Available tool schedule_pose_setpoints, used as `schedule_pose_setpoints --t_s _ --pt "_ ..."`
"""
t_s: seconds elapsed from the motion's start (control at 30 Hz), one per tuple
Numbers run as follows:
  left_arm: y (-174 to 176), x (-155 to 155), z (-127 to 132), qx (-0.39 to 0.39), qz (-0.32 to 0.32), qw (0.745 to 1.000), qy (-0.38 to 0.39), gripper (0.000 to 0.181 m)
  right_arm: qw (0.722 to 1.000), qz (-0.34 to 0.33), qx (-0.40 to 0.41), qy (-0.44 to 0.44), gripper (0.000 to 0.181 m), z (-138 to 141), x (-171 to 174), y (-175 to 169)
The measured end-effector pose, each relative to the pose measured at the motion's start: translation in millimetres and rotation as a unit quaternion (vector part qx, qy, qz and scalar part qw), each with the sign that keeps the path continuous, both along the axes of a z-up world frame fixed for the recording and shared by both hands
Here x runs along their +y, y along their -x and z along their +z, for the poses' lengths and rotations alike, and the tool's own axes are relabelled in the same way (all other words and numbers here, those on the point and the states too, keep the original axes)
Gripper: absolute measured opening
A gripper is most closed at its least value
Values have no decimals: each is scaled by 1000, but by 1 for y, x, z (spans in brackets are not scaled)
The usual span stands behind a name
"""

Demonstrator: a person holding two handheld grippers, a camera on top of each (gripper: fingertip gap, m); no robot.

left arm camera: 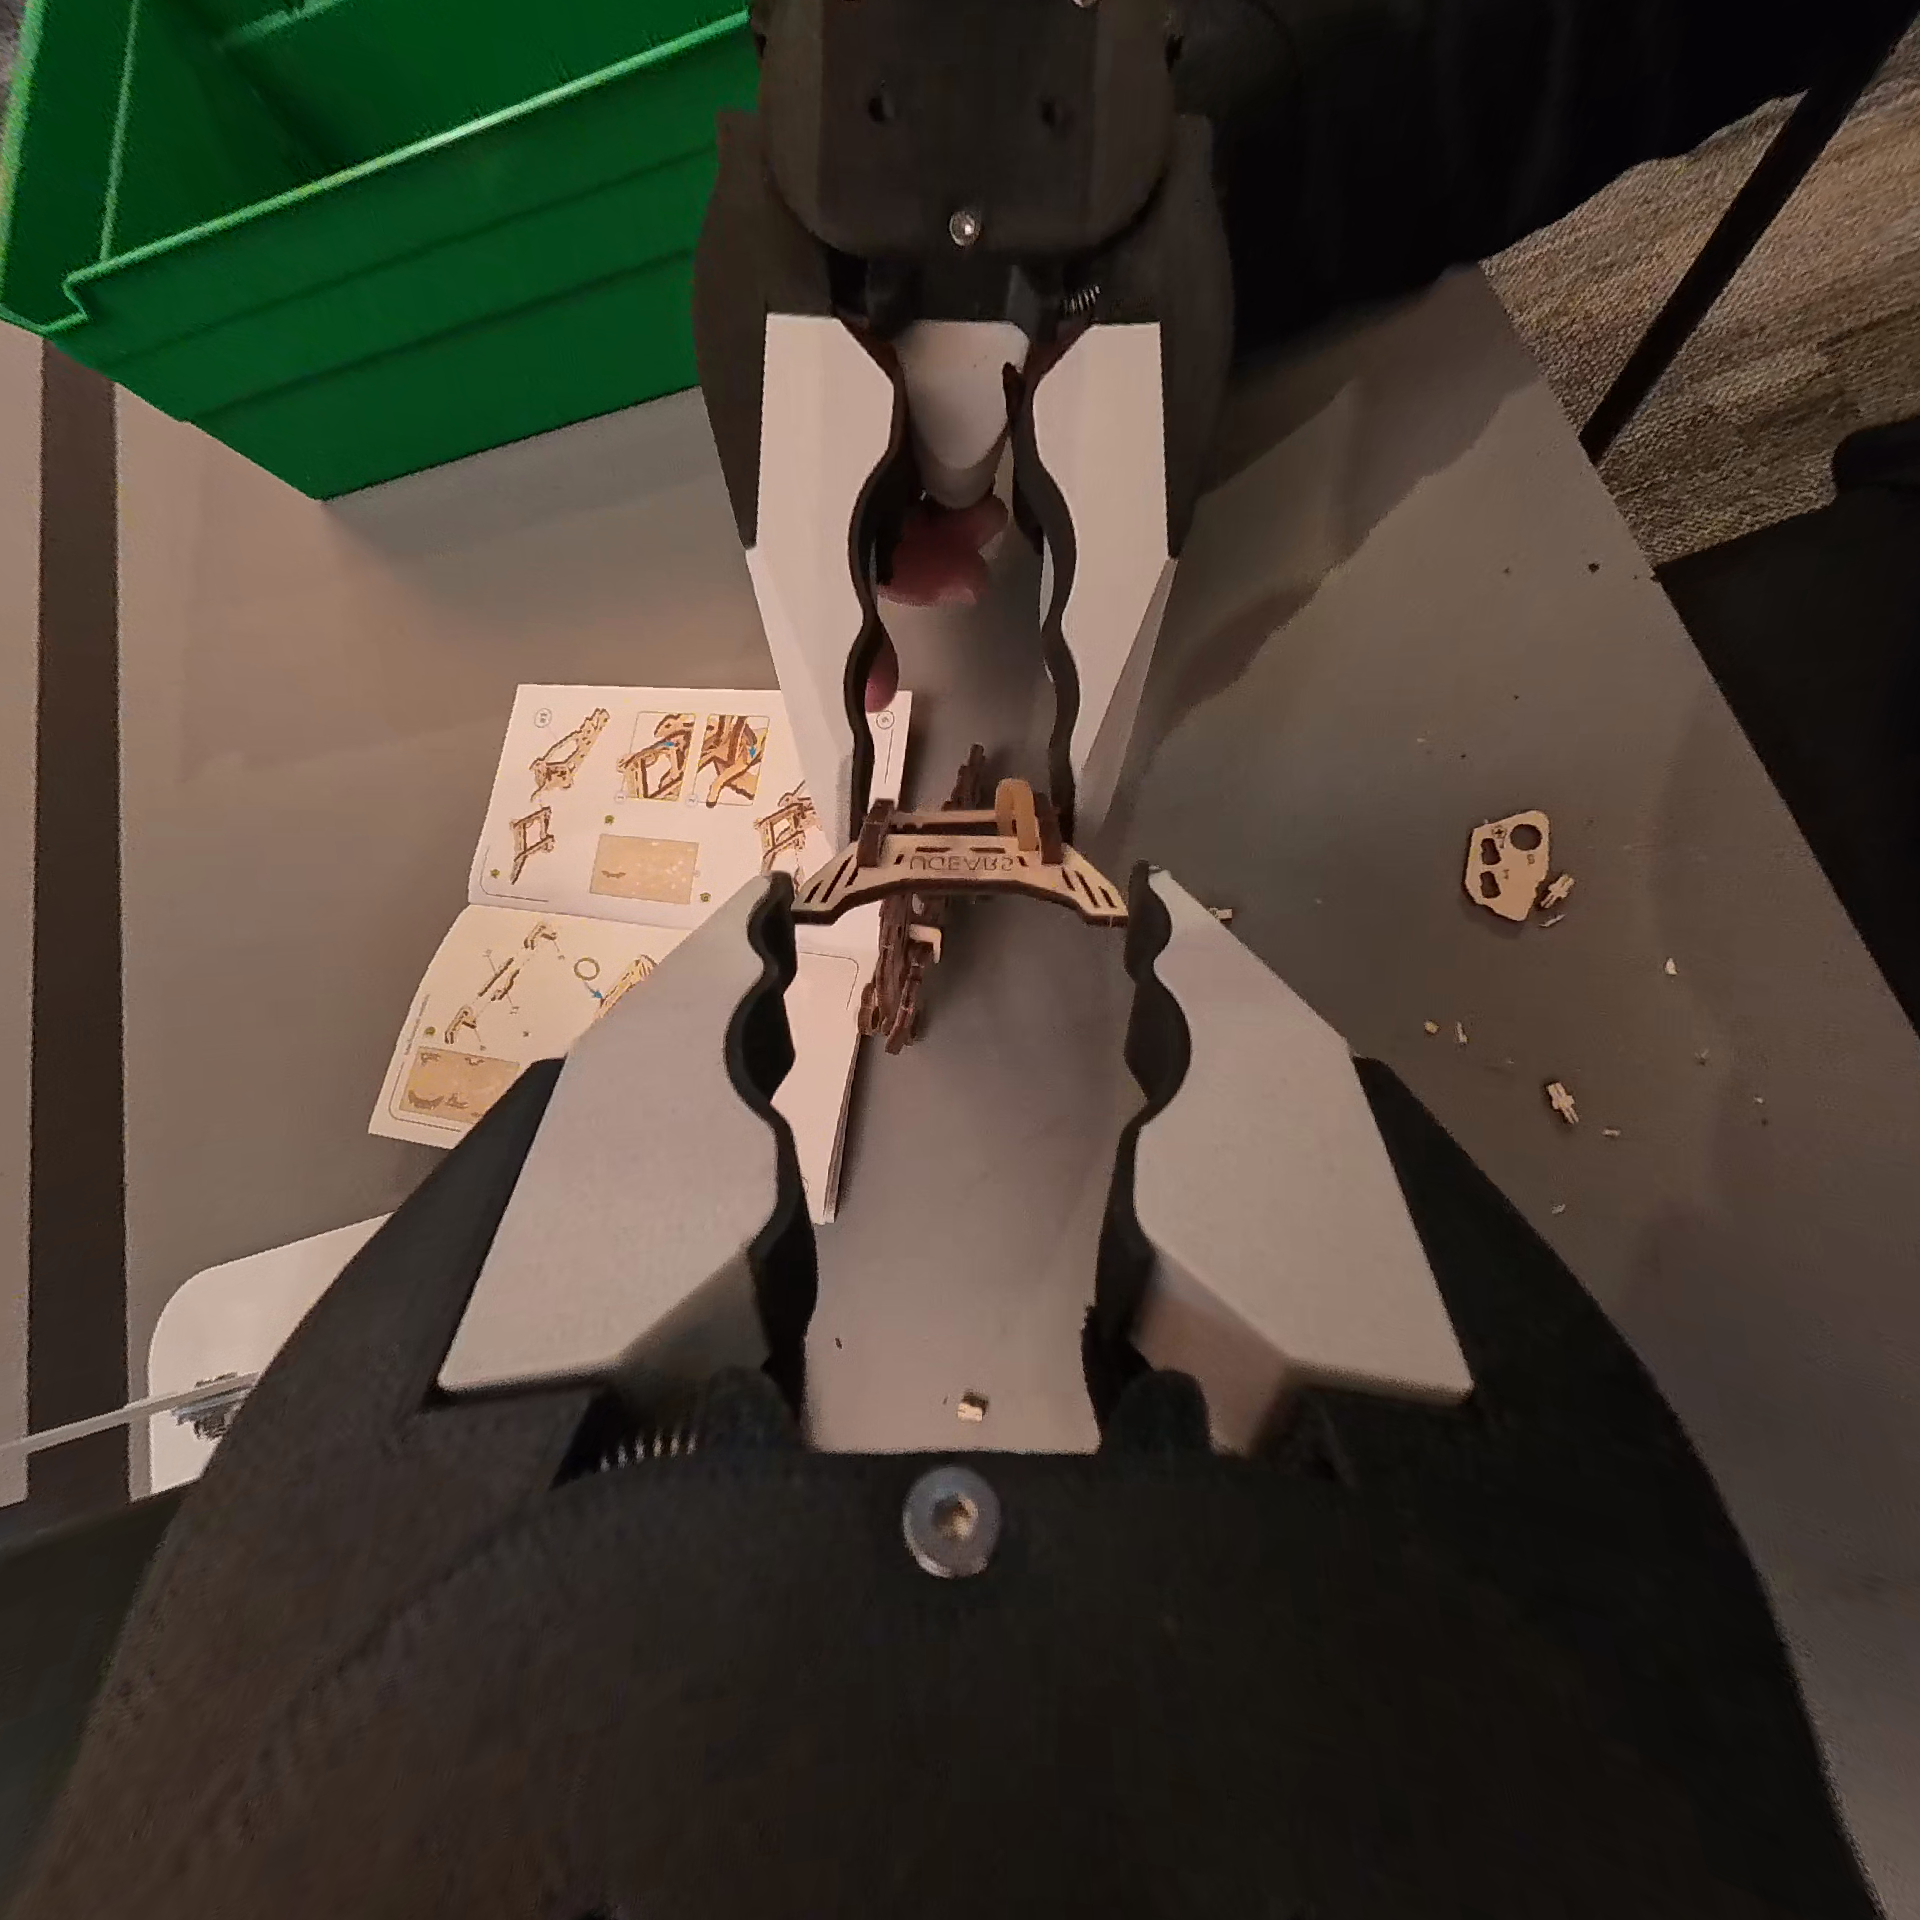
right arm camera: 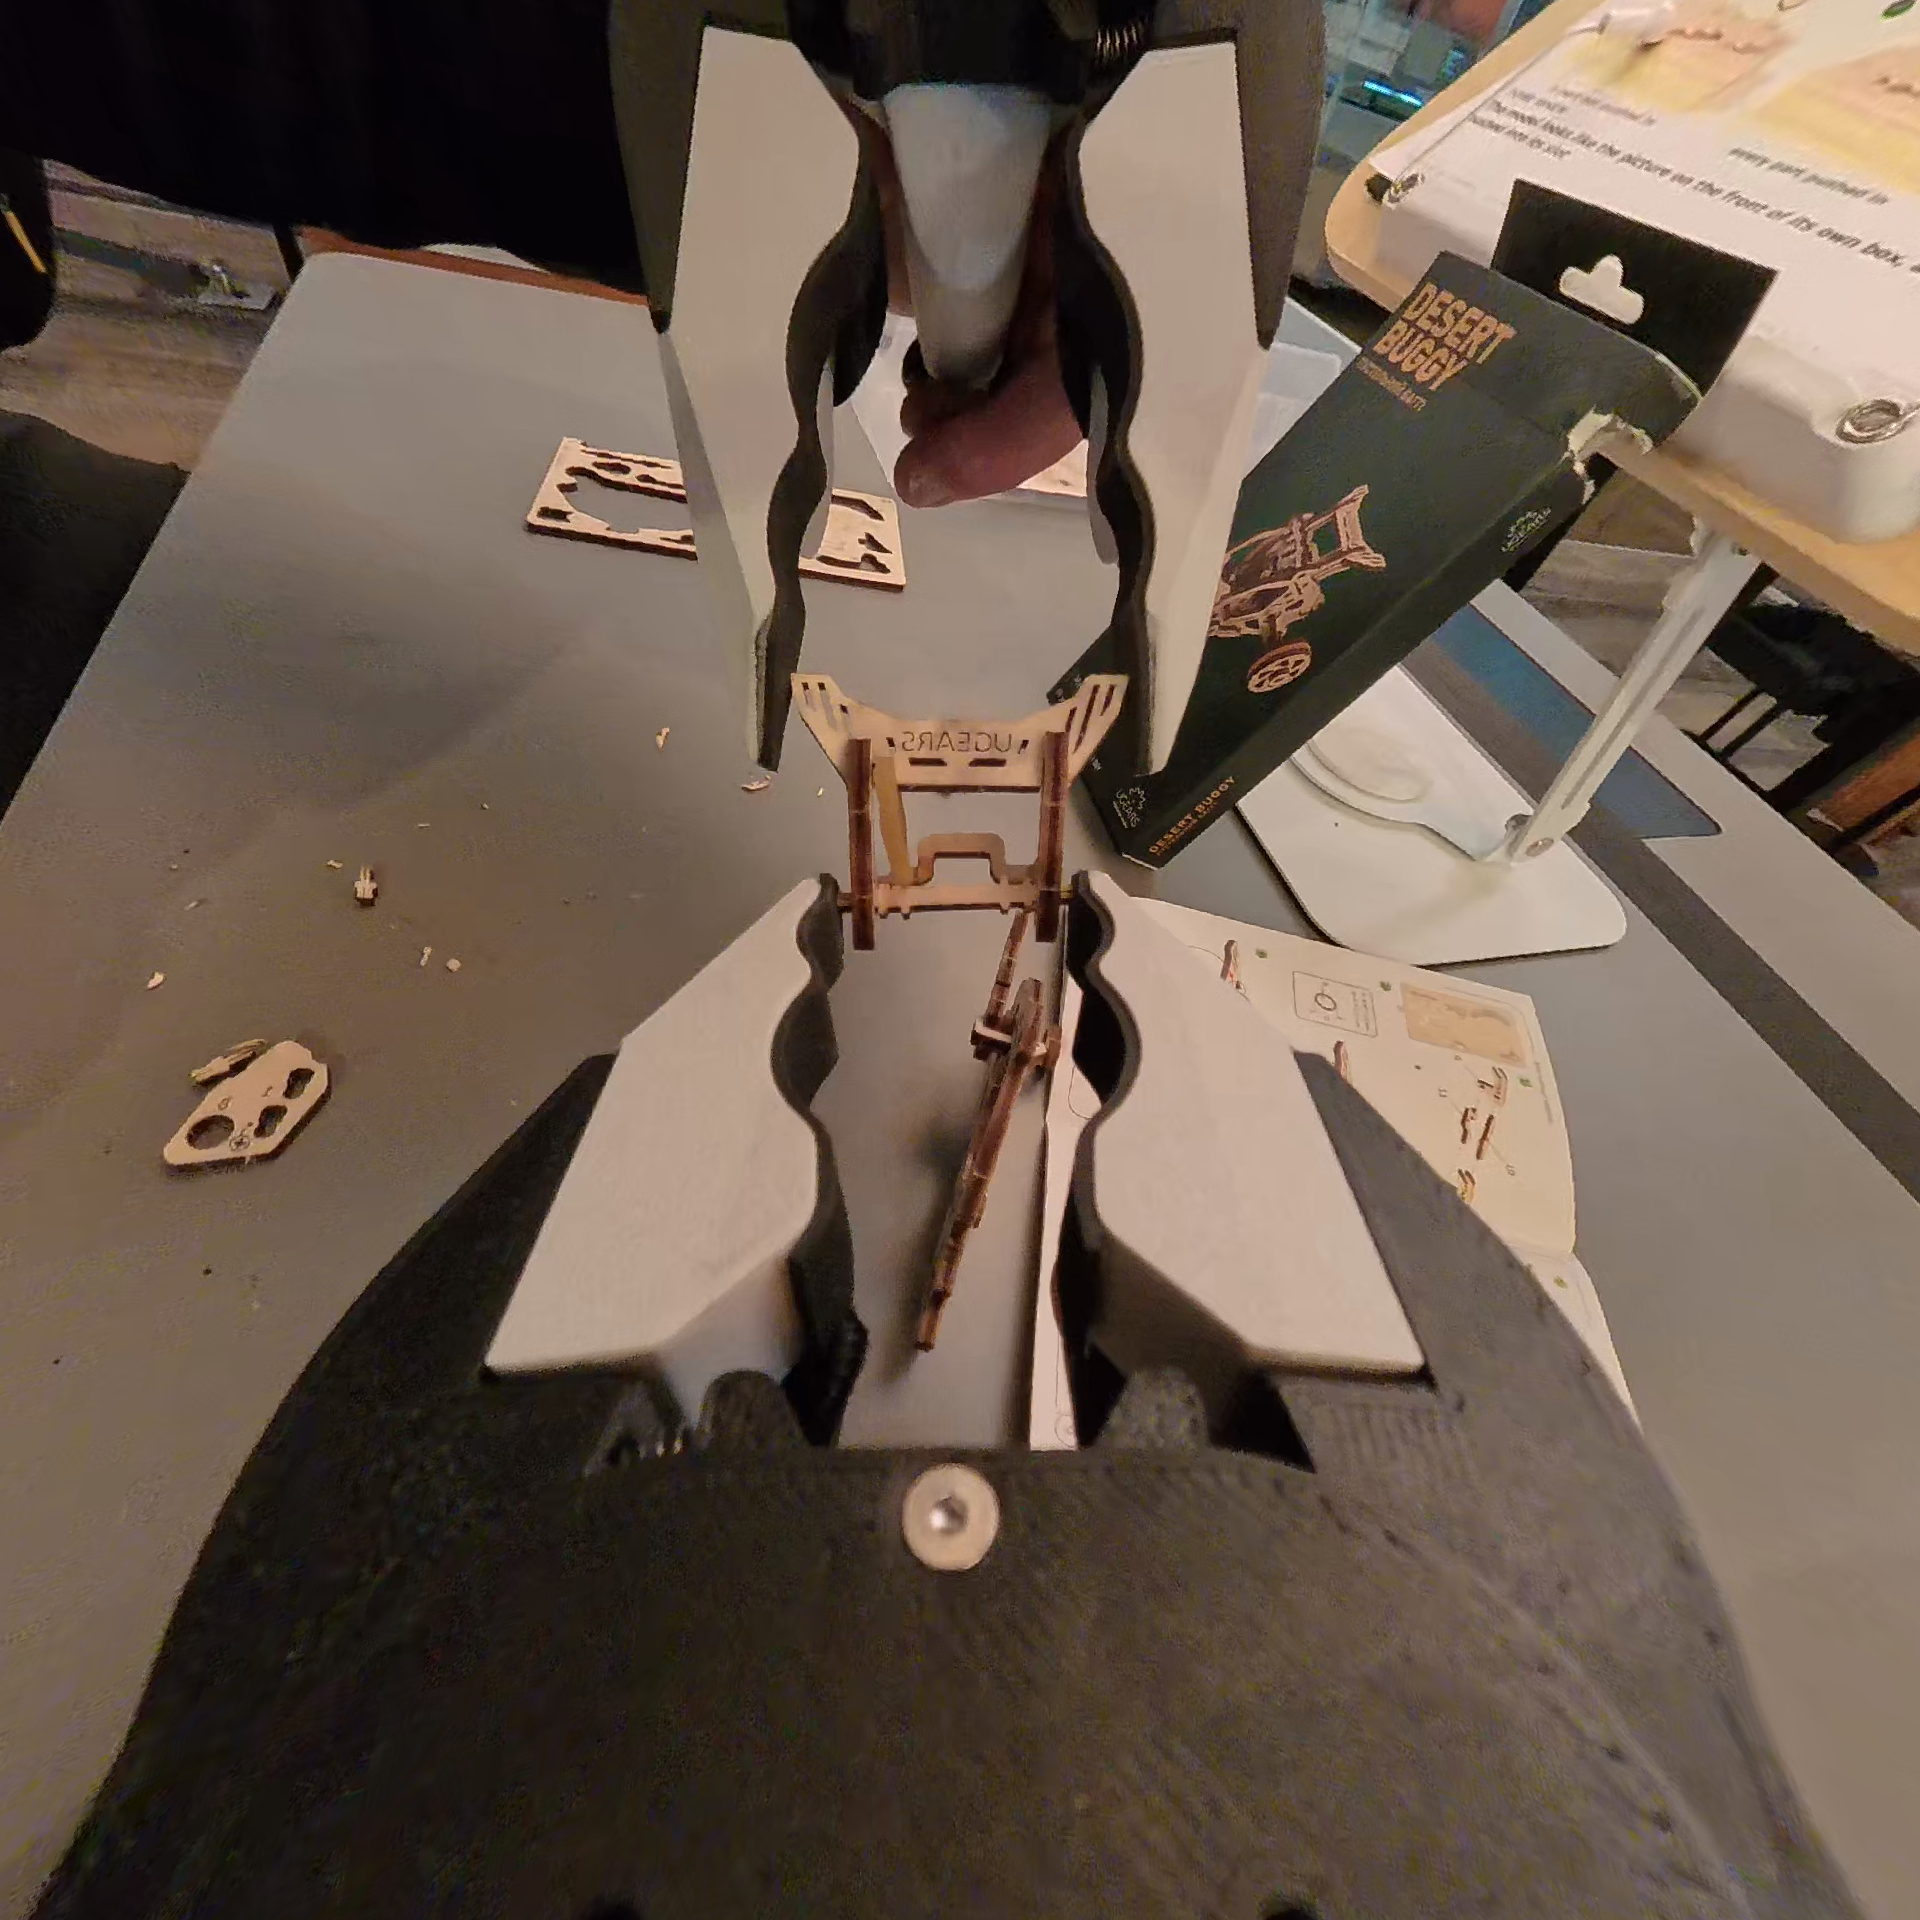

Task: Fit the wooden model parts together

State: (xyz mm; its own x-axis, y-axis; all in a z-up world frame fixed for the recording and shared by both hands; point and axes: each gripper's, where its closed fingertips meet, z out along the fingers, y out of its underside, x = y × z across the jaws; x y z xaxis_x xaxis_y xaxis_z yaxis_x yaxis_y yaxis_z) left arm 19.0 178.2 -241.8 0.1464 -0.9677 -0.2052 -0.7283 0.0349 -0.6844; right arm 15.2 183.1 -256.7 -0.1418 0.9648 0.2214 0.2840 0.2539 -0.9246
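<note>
Two hand-held grippers face each other tip to tip over a grey table (right arm camera: 499, 686), seen from the right wrist camera. At far left lies a small punched wooden offcut (right arm camera: 244, 1107) among crumbs of wood, well away from the work. In the centre, the right gripper (right arm camera: 956, 899) is narrowed onto a small wooden frame (right arm camera: 956, 831), pinching the two side rails at their near end. The frame reaches away from it toward the left gripper (right arm camera: 956, 748), which comes in from the opposite side with its jaws spread wide. The frame's far end is a curved crosspiece (right arm camera: 956, 738) whose long axis runs side to side, from one left finger to the other. Each end sits just beside a fingertip, and contact cannot be judged. Squeezing the left gripper would likely catch the crosspiece end to end. Below the frame, a long dark wooden strip (right arm camera: 987, 1143) sits near the table. At right are the instruction sheet (right arm camera: 1351, 1039) and the leaning dark kit box (right arm camera: 1403, 561).
</note>
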Motion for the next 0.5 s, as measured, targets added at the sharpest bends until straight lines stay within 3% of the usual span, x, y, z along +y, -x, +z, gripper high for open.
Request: schedule_pose_setpoints --t_s 0.5 --pt "10 0 -2 -45 21 999 22 62 1000 -14 6 7 41 5 0 5"
